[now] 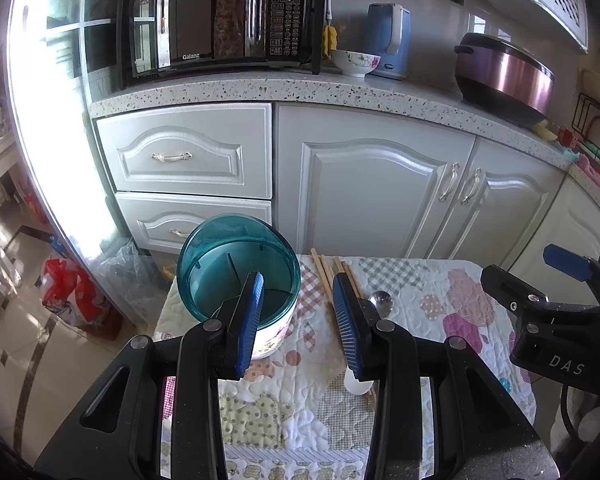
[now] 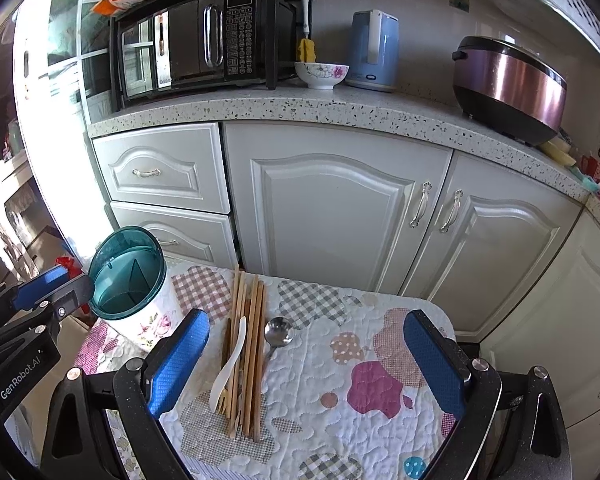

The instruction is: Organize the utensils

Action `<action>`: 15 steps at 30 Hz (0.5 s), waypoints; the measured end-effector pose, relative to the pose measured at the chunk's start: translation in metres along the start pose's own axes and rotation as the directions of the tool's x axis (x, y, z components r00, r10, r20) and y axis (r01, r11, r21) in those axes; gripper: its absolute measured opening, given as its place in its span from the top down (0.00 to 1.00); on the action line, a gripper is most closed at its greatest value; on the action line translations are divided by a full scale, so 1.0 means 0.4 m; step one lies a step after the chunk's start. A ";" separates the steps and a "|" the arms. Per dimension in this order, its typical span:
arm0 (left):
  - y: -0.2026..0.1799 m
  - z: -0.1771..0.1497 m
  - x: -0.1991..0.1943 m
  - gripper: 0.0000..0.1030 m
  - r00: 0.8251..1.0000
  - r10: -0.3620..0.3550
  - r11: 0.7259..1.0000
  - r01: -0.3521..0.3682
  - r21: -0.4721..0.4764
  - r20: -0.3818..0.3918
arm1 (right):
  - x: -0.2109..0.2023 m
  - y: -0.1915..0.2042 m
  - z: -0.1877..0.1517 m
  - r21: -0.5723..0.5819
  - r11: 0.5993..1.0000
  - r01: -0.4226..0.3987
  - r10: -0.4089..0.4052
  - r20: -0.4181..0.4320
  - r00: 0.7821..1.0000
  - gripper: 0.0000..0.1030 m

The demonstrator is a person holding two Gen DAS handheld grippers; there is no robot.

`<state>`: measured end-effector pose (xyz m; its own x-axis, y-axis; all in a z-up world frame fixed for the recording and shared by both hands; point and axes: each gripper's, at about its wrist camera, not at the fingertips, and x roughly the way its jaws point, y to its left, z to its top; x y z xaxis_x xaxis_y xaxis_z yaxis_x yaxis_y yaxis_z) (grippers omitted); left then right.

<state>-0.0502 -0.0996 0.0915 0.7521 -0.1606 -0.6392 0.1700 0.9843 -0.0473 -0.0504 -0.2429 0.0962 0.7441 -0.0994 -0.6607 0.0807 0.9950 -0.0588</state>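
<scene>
Wooden chopsticks (image 2: pixel 249 344), a white plastic spoon (image 2: pixel 229 364) and a round steel spoon (image 2: pixel 278 334) lay on quilted cloth (image 2: pixel 340 380) beside the teal-rimmed holder (image 2: pixel 130 280), both the left gripper (image 1: pixel 298 320) and the right gripper (image 2: pixel 306 364) spread wide, grasping nothing

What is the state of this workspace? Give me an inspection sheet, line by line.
Surface: small table under a patchwork quilted cloth.
Job's things: teal-rimmed utensil holder, empty, upright at the left; chopsticks, white spoon and metal spoon lying loose beside it.
Clutter: nothing seen.
Grippers: left hand-held gripper and right hand-held gripper both open, empty.
Cables: nothing seen.
Surroundings: white cabinets, microwave, kettle, rice cooker.
</scene>
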 end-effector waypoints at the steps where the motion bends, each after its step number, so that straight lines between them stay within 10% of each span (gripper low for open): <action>1: -0.001 -0.001 0.002 0.66 1.000 0.000 1.000 0.000 0.000 -0.003 | 0.001 0.000 0.000 0.000 1.000 0.000 0.000 -0.001 1.000 0.06; 15: -0.012 -0.013 0.017 0.66 1.000 -0.006 1.000 0.006 0.009 -0.027 | 0.014 -0.006 -0.009 0.004 1.000 -0.006 0.006 -0.012 1.000 0.06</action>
<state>-0.0491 -0.1049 0.0834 0.7338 -0.1643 -0.6592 0.1806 0.9826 -0.0439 -0.0487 -0.2457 0.0899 0.7363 -0.0929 -0.6702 0.0784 0.9956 -0.0518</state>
